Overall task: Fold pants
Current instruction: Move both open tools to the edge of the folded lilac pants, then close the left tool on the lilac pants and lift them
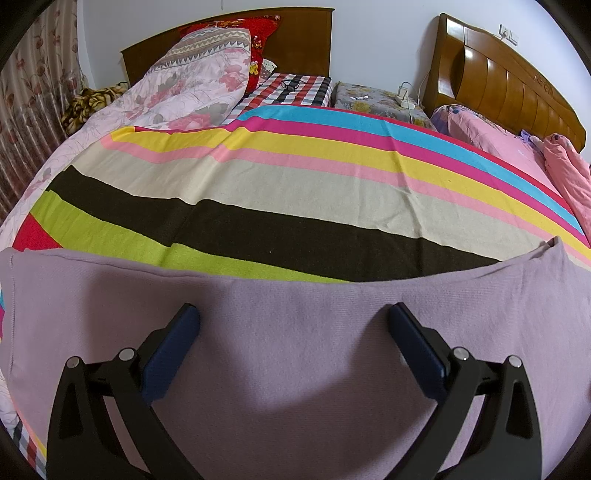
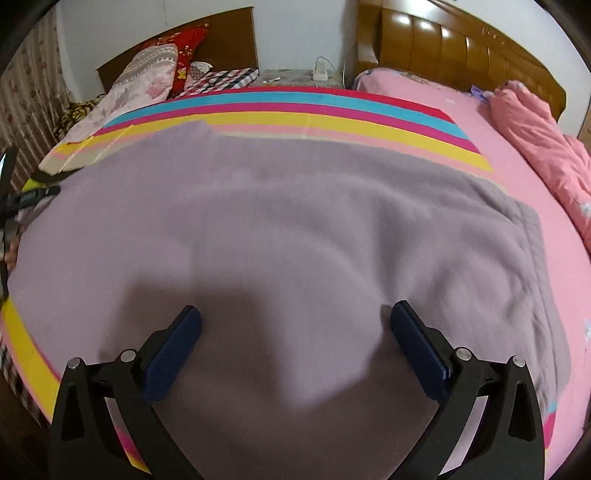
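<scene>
Lying flat on the striped bed (image 1: pixel 295 206), the pants (image 1: pixel 295 350) are not yet gripped. Both the left gripper (image 1: pixel 294 317) and right gripper (image 2: pixel 295 317) are held wide above the cloth. An edge must next be pinched and carried over, it is judged.

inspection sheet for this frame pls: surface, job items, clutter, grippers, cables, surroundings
Surface: bed under a striped blanket, a pink sheet to its right.
Job's things: mauve pants spread flat over the blanket, some wrinkles on their right side.
Clutter: floral quilt, red pillow, glasses, pink duvet.
Grippers: left gripper and right gripper both open above the pants, gripping nothing.
Cables: white power strip with cord on the bedside stand.
Surroundings: two wooden headboards, white wall, floral curtain.
</scene>
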The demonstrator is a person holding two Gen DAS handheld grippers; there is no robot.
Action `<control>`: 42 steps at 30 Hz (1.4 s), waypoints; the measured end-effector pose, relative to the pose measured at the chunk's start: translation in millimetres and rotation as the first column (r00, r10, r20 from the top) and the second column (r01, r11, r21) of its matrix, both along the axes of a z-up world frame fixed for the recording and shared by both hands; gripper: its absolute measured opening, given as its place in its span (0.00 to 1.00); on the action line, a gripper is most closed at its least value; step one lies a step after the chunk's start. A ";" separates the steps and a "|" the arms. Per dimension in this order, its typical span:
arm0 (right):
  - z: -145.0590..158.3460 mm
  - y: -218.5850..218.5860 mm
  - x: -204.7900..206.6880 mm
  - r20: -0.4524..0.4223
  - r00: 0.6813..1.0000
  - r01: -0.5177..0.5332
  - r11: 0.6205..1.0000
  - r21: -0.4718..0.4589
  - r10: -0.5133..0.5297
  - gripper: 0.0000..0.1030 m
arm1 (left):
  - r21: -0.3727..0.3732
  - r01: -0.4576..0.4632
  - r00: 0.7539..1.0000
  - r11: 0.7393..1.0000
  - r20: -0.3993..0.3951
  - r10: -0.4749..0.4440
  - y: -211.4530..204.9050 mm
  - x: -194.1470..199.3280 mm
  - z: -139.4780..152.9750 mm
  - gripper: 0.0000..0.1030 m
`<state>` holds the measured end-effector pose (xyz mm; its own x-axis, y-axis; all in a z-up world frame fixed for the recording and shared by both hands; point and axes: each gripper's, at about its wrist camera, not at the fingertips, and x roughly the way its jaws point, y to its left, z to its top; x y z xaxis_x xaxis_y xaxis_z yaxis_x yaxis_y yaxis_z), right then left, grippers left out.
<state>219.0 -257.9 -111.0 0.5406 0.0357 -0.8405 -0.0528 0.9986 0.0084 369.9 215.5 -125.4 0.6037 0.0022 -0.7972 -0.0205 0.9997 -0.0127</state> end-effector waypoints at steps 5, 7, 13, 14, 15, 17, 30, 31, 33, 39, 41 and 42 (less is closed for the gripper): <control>3.0 -2.2 -23.6 -0.022 0.998 0.060 0.998 0.012 -0.060 0.96 | 0.001 0.000 1.000 1.000 -0.001 0.000 0.1 -0.2 0.1 0.99; 11.4 2.2 -30.3 -0.053 0.991 0.124 0.992 -0.011 -0.125 0.95 | 0.001 -0.013 1.000 1.000 -0.001 0.013 0.8 -1.1 1.3 0.99; 61.1 67.5 -24.8 0.071 0.997 0.002 1.000 -0.006 -0.001 0.96 | -0.057 -0.130 0.970 0.990 0.198 0.139 46.2 -74.1 46.4 0.98; 64.3 82.2 -21.4 0.086 0.996 -0.039 0.999 -0.006 0.040 0.96 | -0.040 -0.160 0.970 0.986 0.178 0.165 54.8 -75.9 41.9 0.98; 66.0 105.6 -13.7 0.096 0.990 -0.106 0.994 -0.004 0.106 0.96 | -0.022 -0.194 0.973 0.981 0.122 0.196 68.1 -75.4 30.0 0.98; 64.8 145.5 0.8 0.099 0.977 -0.189 0.982 -0.015 0.190 0.96 | -0.019 -0.241 0.970 0.970 0.020 0.241 89.4 -73.8 5.6 0.98; 7.2 285.8 82.4 0.031 0.930 -0.365 0.931 -0.019 0.366 0.96 | -0.380 -0.216 0.955 0.899 0.107 0.275 168.4 -146.0 0.4 0.98; 0.9 280.9 83.7 0.027 0.933 -0.361 0.933 0.020 0.360 0.96 | -0.439 -0.229 0.949 0.869 0.098 0.300 183.8 -149.9 -2.3 0.98; 1.6 271.8 83.9 0.036 0.939 -0.343 0.933 0.105 0.341 0.96 | -0.593 -0.270 0.929 0.759 0.047 0.367 229.1 -157.6 -19.1 0.97; -0.5 283.4 85.3 0.028 0.939 -0.344 0.935 0.082 0.343 0.96 | -0.807 -0.223 0.922 0.546 0.007 0.387 280.6 -160.0 -52.7 0.88; -0.7 284.0 86.0 0.029 0.939 -0.344 0.935 0.083 0.343 0.96 | -0.801 -0.218 0.928 0.557 0.006 0.373 278.2 -154.1 -55.9 0.87; -0.2 282.6 86.6 0.030 0.939 -0.345 0.935 0.088 0.343 0.96 | -0.796 -0.219 0.930 0.564 0.005 0.369 276.9 -150.1 -56.2 0.87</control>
<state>305.6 24.7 -111.3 0.4931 0.2970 -0.8177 -0.3937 0.9143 0.0946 219.8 492.3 -181.6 0.7970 -0.3654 -0.4810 -0.2344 0.5468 -0.8038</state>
